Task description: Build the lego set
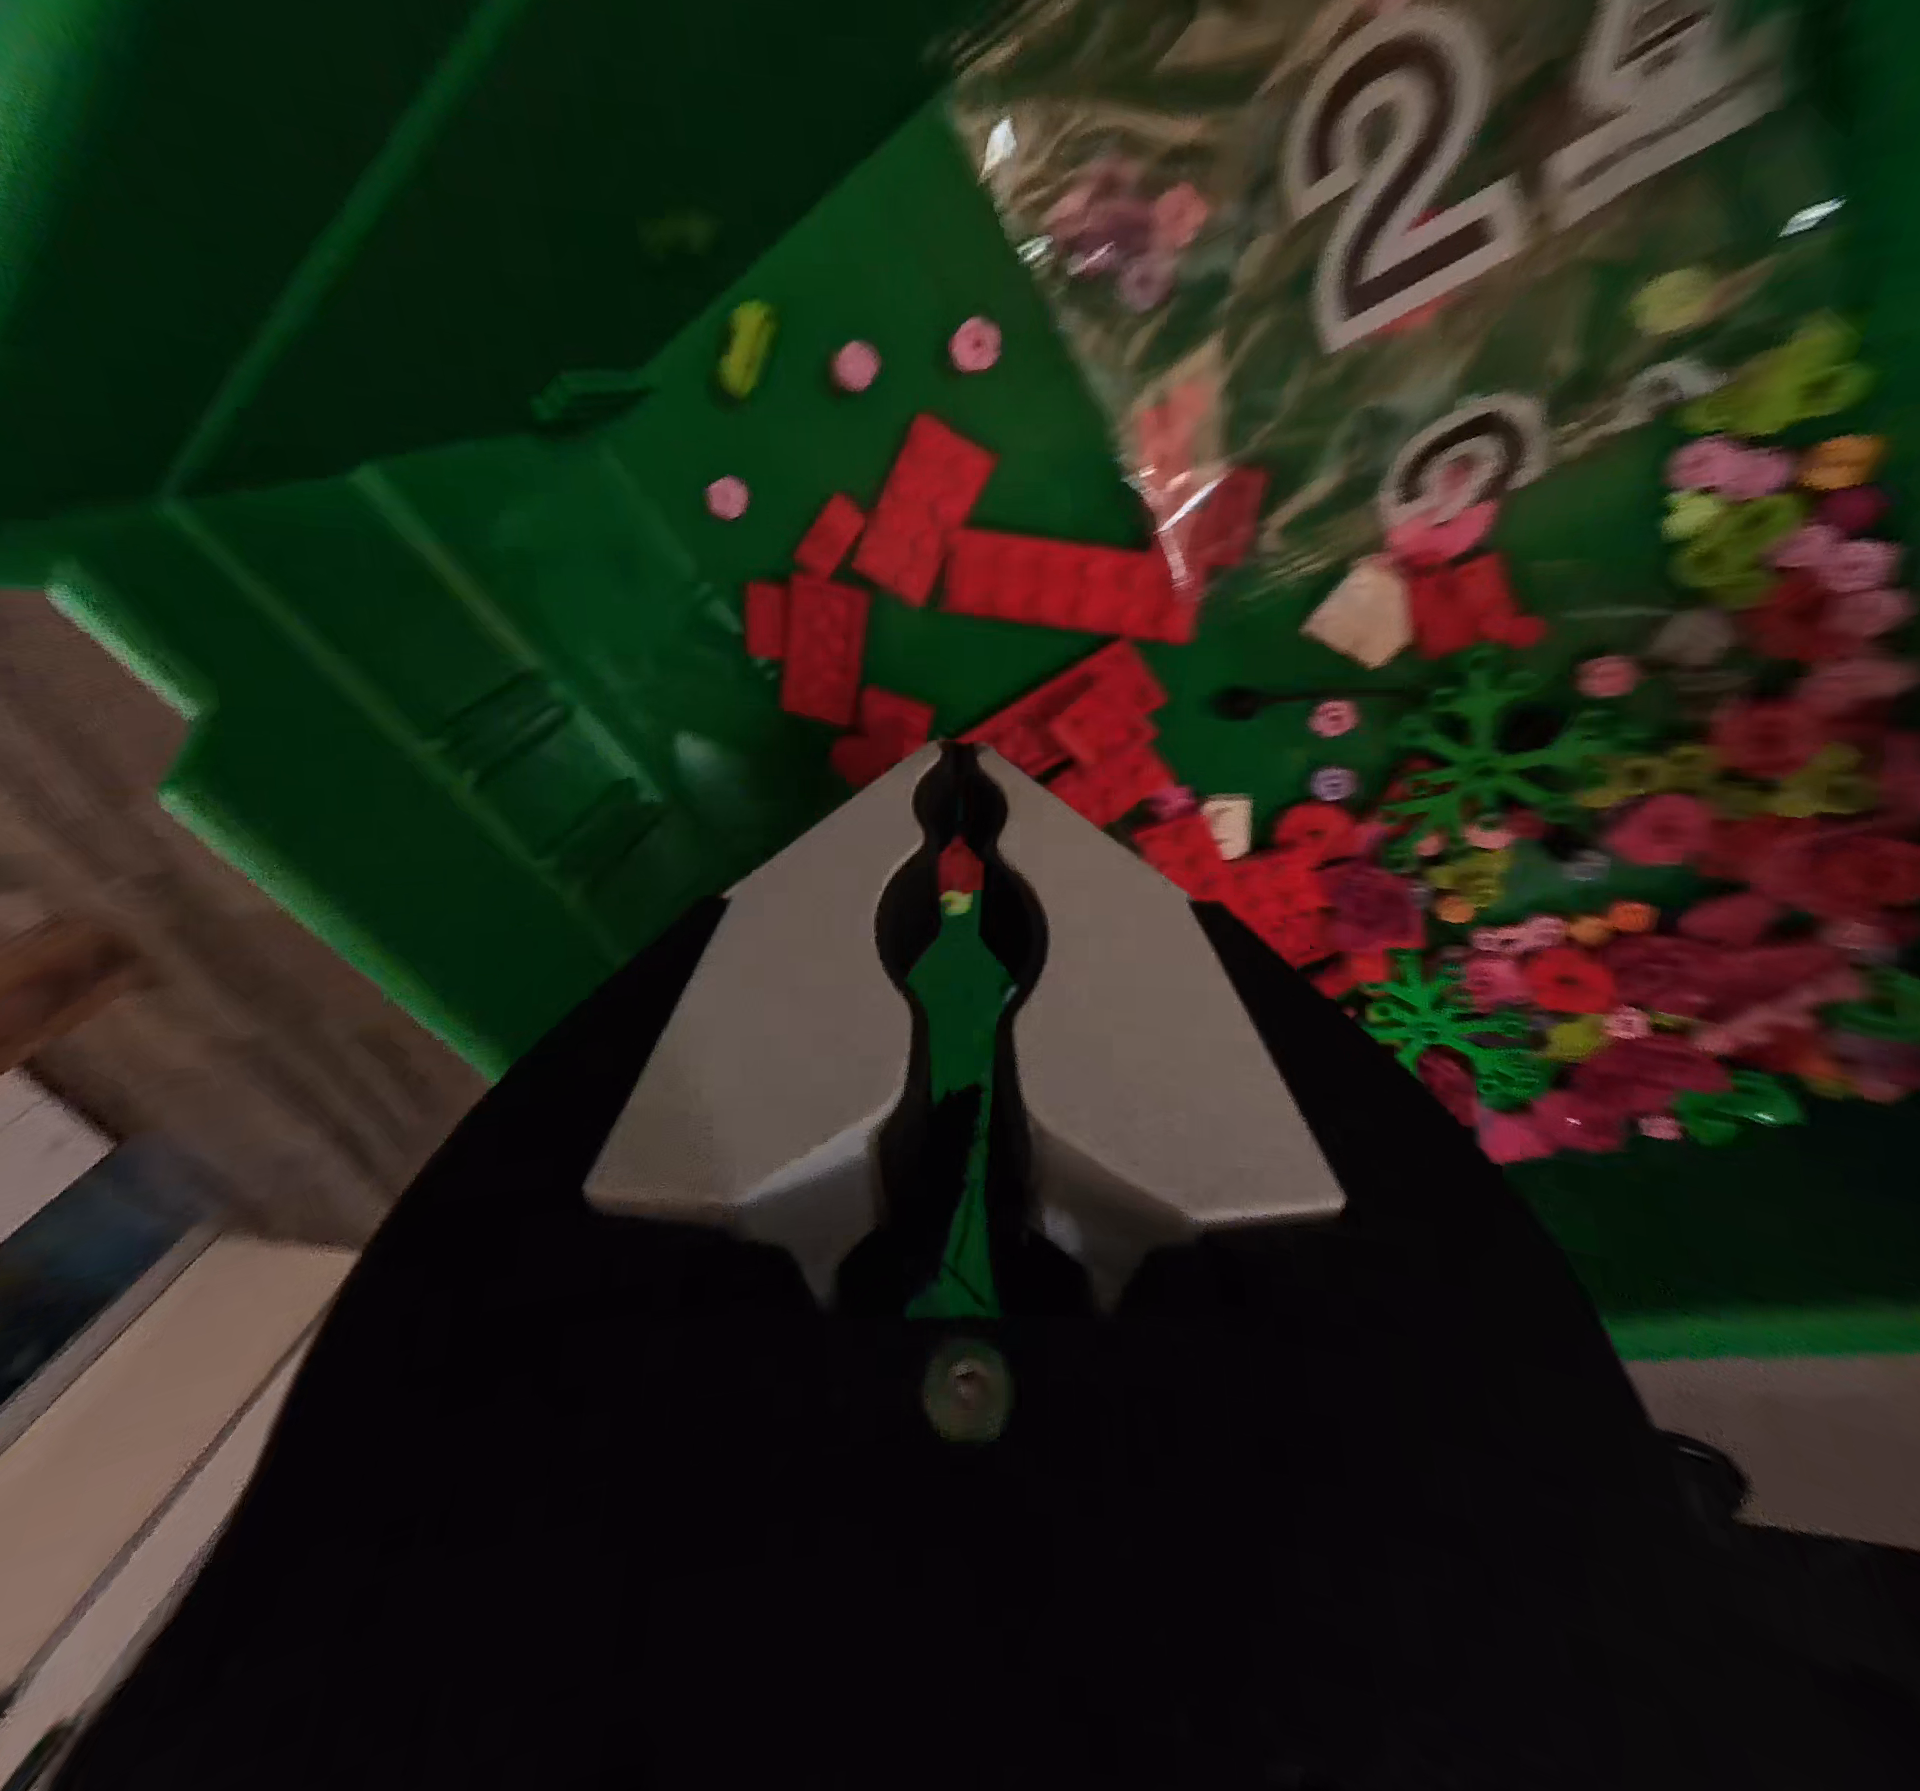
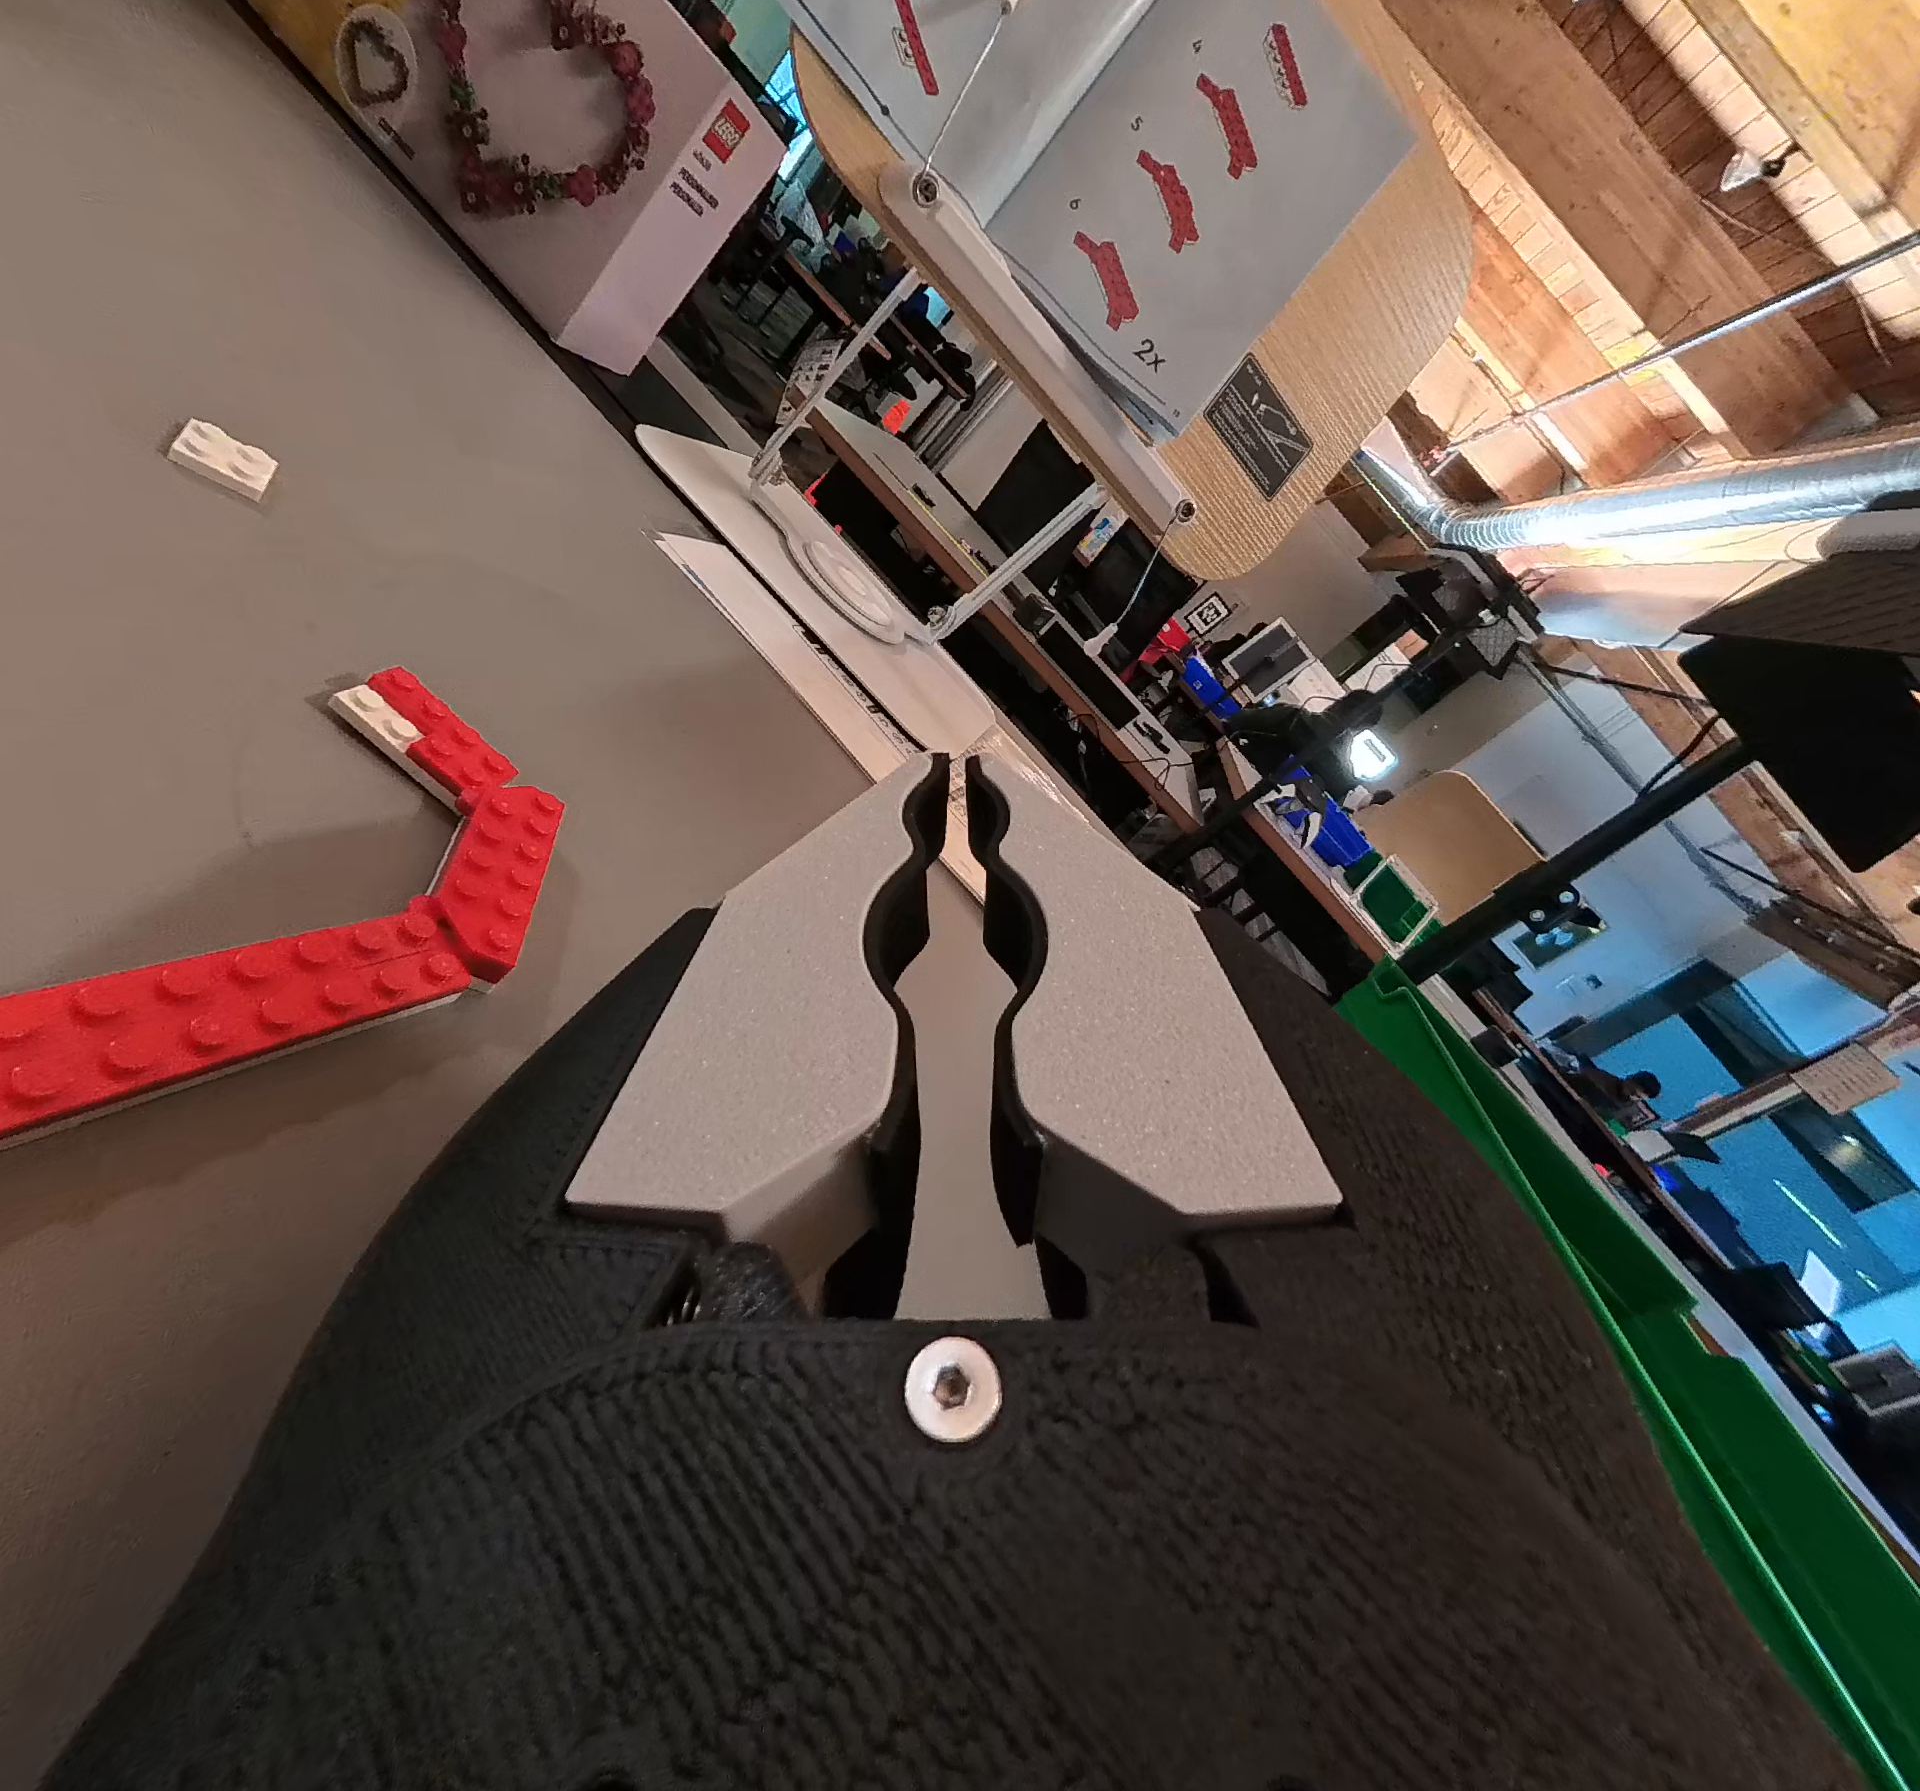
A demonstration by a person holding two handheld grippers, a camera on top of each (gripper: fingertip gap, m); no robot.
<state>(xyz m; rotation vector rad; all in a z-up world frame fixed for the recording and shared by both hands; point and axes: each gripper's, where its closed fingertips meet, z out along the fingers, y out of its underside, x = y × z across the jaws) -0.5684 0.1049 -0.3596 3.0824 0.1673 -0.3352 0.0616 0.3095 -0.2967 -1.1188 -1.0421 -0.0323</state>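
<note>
In the left wrist view my left gripper (image 1: 957,754) is shut, tips touching, with nothing visible between them. It hovers over a green bin (image 1: 416,702), just above loose red plates (image 1: 935,515). The view is blurred. In the right wrist view my right gripper (image 2: 956,773) is all but shut, with a thin slit between the tips and nothing in it. It is low over the grey table (image 2: 208,287). A bent strip of red plates on white plates (image 2: 260,1003) lies to its left. A loose white plate (image 2: 222,459) lies farther back.
The bin also holds clear numbered bags (image 1: 1351,183), a heap of pink, red and green flower pieces (image 1: 1714,806), small pink rounds (image 1: 855,365) and a lime piece (image 1: 746,347). On the table stand the set's box (image 2: 540,120) and an instruction booklet on a stand (image 2: 1143,110). The bin's wall (image 2: 1558,1222) is on the right. The gap from one gripper's tips to the other's is roughly 65 centimetres.
</note>
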